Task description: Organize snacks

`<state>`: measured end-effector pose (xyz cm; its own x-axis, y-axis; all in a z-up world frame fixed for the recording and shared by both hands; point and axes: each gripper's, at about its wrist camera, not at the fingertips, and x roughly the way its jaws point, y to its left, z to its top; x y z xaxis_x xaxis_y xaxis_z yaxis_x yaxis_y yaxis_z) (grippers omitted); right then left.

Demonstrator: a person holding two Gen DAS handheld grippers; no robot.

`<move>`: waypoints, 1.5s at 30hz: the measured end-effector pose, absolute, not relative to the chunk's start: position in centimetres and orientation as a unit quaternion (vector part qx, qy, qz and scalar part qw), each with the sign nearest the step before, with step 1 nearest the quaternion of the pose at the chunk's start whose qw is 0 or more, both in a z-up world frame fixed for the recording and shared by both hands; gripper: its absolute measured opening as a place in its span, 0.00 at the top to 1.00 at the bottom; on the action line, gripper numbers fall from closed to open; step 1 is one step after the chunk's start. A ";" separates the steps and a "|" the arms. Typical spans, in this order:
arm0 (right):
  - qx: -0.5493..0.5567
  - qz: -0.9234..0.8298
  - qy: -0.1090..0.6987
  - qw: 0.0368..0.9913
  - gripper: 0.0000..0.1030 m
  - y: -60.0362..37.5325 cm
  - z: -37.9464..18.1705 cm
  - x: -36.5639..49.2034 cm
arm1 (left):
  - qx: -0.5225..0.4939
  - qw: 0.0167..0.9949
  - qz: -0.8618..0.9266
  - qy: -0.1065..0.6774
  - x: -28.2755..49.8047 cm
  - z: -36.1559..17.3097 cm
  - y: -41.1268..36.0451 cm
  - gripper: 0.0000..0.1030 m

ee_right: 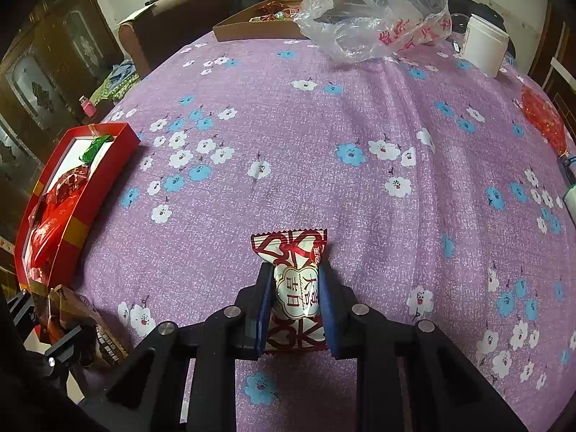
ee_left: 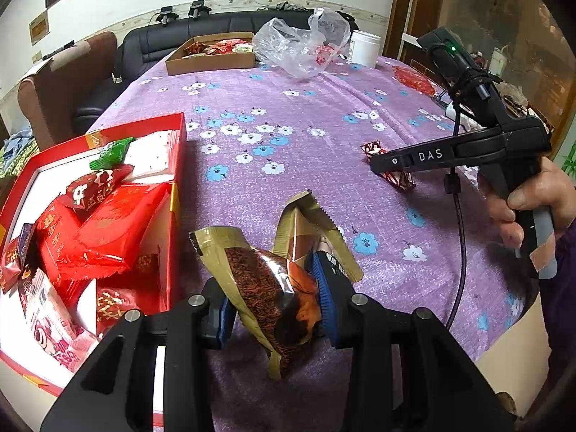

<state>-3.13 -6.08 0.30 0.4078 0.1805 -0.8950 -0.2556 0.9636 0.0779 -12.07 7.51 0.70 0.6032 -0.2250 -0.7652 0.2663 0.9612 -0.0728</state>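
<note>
Left gripper (ee_left: 277, 302): clenched on a gold-and-brown snack packet (ee_left: 266, 280), which stands crumpled between the pads, just beside the red box (ee_left: 178, 165) on its right-hand side.
Right gripper (ee_right: 294, 302): clamped on a small red-and-white candy wrapper (ee_right: 293, 288), well to the right of the red box.
Landmark: red box, open-topped, at the left edge of the purple floral tablecloth (ee_left: 306, 115); already holding a heap of red packets and one green one (ee_left: 111, 153).
Governing relation: red box lies to the left of both grippers; judged, the left one is much the nearer and needs only a short carry leftward over the box wall.
Long axis: candy wrapper runs along the right gripper's fingers, crimped ends fore and aft; gold packet's axis cannot be told, being folded.
Count: grippers, two; held snacks, two; red boxes, one.
Far of red box: one cardboard tray (ee_left: 212, 59), one clear plastic bag (ee_left: 302, 46), one white tub (ee_left: 364, 48).
Loose snacks on cloth: none clearly seen.
</note>
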 end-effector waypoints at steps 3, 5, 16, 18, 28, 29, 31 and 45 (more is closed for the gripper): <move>-0.035 0.129 0.529 0.838 0.76 -6.2 0.3 -3.2 | 0.019 0.894 -0.140 0.426 -11.9 0.6 7.5 0.65; -0.033 0.128 0.530 0.838 0.77 -6.2 0.4 -3.2 | 0.014 0.893 -0.142 0.427 -11.8 0.6 7.6 0.65; -0.019 0.126 0.529 0.839 0.77 -6.6 0.7 -3.4 | -0.009 0.889 -0.147 0.433 -11.6 0.6 8.0 0.65; -0.017 0.128 0.527 0.840 0.77 -6.7 0.9 -3.5 | -0.013 0.889 -0.148 0.432 -11.6 0.6 8.1 0.65; 0.005 0.138 0.507 0.851 0.77 -6.8 2.9 -3.8 | -0.031 0.898 -0.150 0.413 -11.8 2.4 9.0 0.65; 0.006 0.140 0.504 0.852 0.77 -6.7 3.1 -3.9 | -0.035 0.899 -0.152 0.409 -11.9 2.8 9.2 0.65; 0.008 0.143 0.499 0.854 0.77 -6.6 3.6 -4.0 | -0.042 0.902 -0.155 0.401 -12.0 3.3 9.5 0.65; 0.008 0.307 0.445 0.841 0.78 5.2 8.4 -2.7 | -0.115 0.932 -0.043 0.341 -14.2 7.5 20.5 0.65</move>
<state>-2.71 5.25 8.39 0.4155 0.5239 -0.7436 -0.5101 0.8111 0.2864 -14.20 20.51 7.52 0.7640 -0.1592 -0.6253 0.0022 0.9697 -0.2443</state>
